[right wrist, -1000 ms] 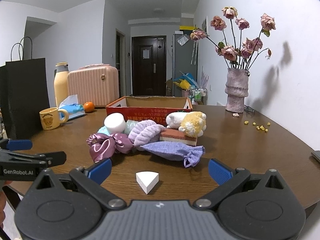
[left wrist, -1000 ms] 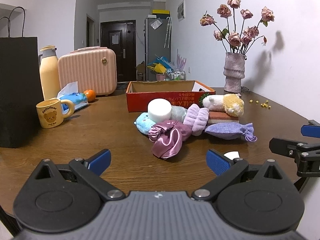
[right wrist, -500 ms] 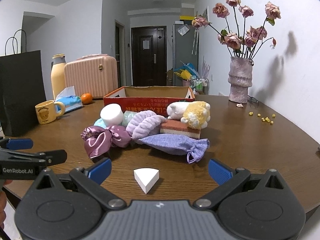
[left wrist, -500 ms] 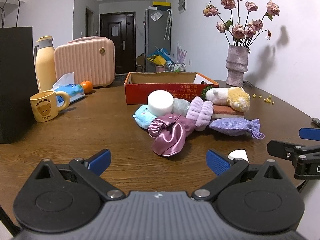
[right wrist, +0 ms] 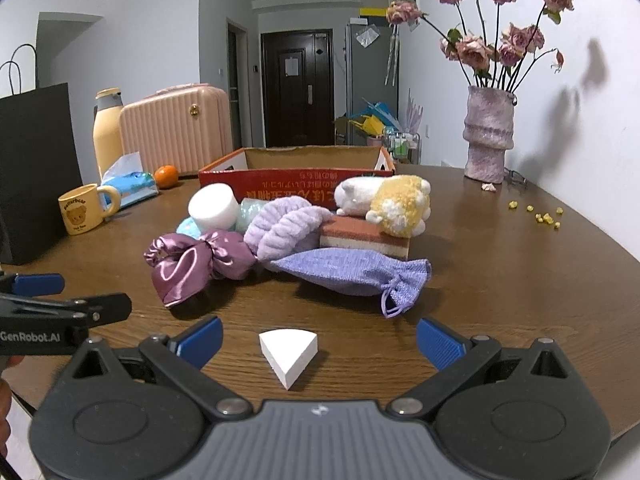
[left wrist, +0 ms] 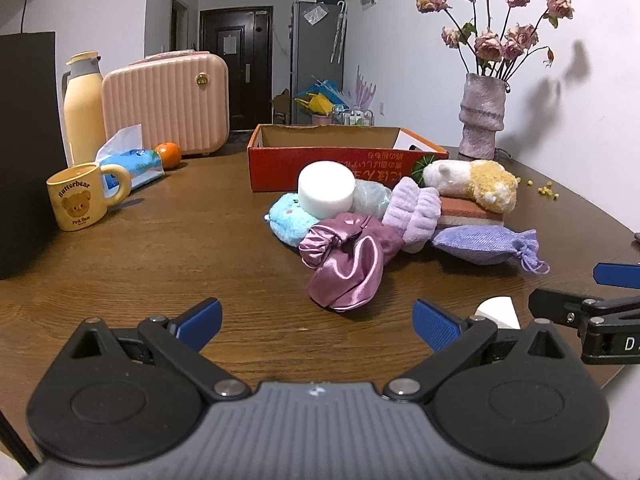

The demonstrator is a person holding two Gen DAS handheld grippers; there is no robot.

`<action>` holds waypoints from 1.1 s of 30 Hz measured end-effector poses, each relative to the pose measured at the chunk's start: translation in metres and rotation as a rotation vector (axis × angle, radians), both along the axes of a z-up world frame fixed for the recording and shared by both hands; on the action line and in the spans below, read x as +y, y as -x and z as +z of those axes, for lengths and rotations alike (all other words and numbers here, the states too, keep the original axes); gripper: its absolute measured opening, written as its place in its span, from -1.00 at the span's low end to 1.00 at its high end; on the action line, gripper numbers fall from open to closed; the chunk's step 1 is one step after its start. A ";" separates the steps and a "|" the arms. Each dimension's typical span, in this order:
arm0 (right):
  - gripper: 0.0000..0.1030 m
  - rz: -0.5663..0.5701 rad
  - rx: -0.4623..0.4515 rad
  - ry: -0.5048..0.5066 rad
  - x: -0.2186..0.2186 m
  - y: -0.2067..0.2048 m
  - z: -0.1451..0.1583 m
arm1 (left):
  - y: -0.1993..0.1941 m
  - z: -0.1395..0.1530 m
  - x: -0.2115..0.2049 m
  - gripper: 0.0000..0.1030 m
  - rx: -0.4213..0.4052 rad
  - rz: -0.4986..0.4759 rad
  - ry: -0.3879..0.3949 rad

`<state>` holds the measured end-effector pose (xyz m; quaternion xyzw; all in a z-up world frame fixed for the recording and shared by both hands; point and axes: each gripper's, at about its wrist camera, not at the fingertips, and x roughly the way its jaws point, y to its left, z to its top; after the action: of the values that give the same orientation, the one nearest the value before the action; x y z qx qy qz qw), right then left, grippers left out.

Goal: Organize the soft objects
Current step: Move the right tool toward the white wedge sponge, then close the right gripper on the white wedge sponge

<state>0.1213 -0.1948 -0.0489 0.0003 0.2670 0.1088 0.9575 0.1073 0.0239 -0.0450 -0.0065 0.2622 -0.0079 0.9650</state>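
Note:
A pile of soft things lies mid-table before a red cardboard box (left wrist: 348, 158) (right wrist: 296, 184): a pink satin bonnet (left wrist: 348, 268) (right wrist: 188, 264), a lilac headband (right wrist: 284, 228), a purple drawstring pouch (left wrist: 484, 242) (right wrist: 352, 272), a white foam cylinder (left wrist: 326, 188) (right wrist: 213, 206), a blue plush (left wrist: 286, 220), a layered sponge (right wrist: 364, 236) and a white-and-yellow plush (left wrist: 472, 182) (right wrist: 388, 200). A white foam wedge (right wrist: 288, 350) (left wrist: 498, 312) lies between my right gripper's open fingers. My left gripper (left wrist: 316, 320) is open and empty, short of the bonnet. My right gripper (right wrist: 318, 338) is open.
A yellow bear mug (left wrist: 80, 200), tissue pack (left wrist: 132, 160), orange (left wrist: 168, 150), yellow bottle (left wrist: 82, 108), pink case (left wrist: 166, 104) and black bag (left wrist: 24, 152) stand at the left. A vase of dried roses (left wrist: 482, 116) stands at the back right.
Both grippers have moved a little forward toward the pile. Both stay open and empty.

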 end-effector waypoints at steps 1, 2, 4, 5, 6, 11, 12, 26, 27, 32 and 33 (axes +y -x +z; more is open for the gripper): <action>1.00 0.001 0.005 0.001 0.001 -0.002 -0.001 | -0.002 -0.001 0.000 1.00 0.004 -0.001 0.000; 1.00 0.002 0.011 0.003 0.001 -0.004 -0.003 | -0.004 -0.002 0.001 1.00 0.008 -0.001 0.001; 1.00 0.005 0.023 0.004 0.003 -0.009 -0.006 | -0.008 -0.005 0.001 1.00 0.018 -0.001 0.002; 1.00 0.006 0.030 0.006 0.003 -0.011 -0.007 | -0.010 -0.006 0.002 1.00 0.022 -0.001 0.003; 1.00 0.008 0.038 0.008 0.005 -0.014 -0.009 | -0.012 -0.007 0.002 1.00 0.027 -0.001 0.005; 1.00 0.016 0.067 0.018 0.008 -0.024 -0.015 | -0.021 -0.013 0.005 1.00 0.050 0.002 0.011; 1.00 0.017 0.073 0.019 0.009 -0.026 -0.017 | -0.023 -0.014 0.005 1.00 0.054 0.003 0.012; 0.62 0.043 0.142 0.050 0.022 -0.049 -0.034 | -0.043 -0.029 0.012 1.00 0.096 0.009 0.023; 0.58 0.045 0.148 0.052 0.023 -0.051 -0.035 | -0.044 -0.030 0.012 1.00 0.096 0.009 0.025; 0.23 0.054 0.159 0.047 0.024 -0.056 -0.038 | -0.048 -0.032 0.013 1.00 0.102 0.008 0.028; 0.21 0.052 0.156 0.052 0.025 -0.056 -0.039 | -0.049 -0.032 0.013 1.00 0.102 0.008 0.027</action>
<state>0.1775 -0.1700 -0.0875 -0.0231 0.3434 0.1262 0.9304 0.1563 0.0374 -0.0773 -0.0211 0.3110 -0.0073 0.9501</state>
